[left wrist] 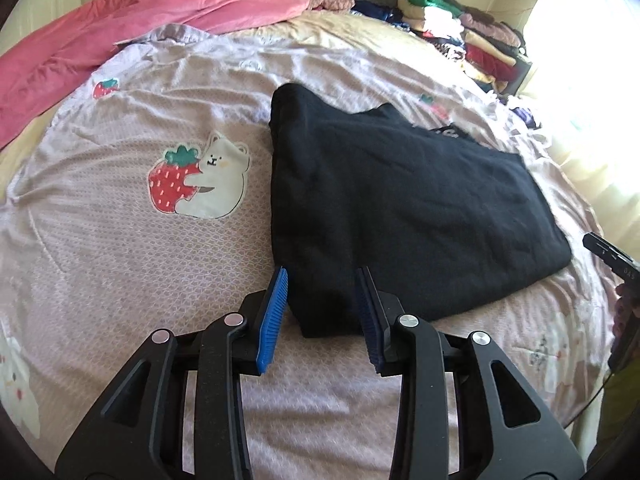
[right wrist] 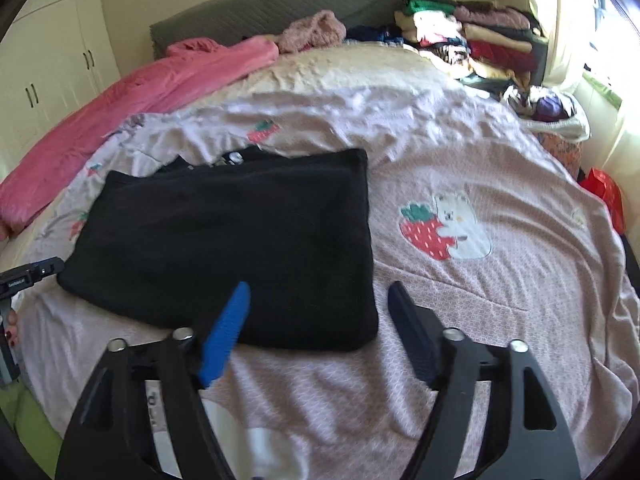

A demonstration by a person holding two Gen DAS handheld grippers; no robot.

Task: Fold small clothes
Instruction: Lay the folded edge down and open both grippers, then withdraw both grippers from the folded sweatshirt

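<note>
From the left wrist, the left gripper (left wrist: 322,312) hung with its blue pads partly spread and pinching nothing, just above the near left corner of the folded black knit garment (left wrist: 400,208) — which lay flat on the pale pink strawberry-and-bear bedspread (left wrist: 132,248), toward the bed's near edge. From the right wrist, the right gripper (right wrist: 320,316) stood spread wide and empty over the garment's (right wrist: 232,240) near right corner, a rumpled pink blanket (right wrist: 132,100) lying along the bed's far left edge.

Bright daylight from window (right wrist: 600,20), glare there; fisheye edges warped, slight blur
</note>
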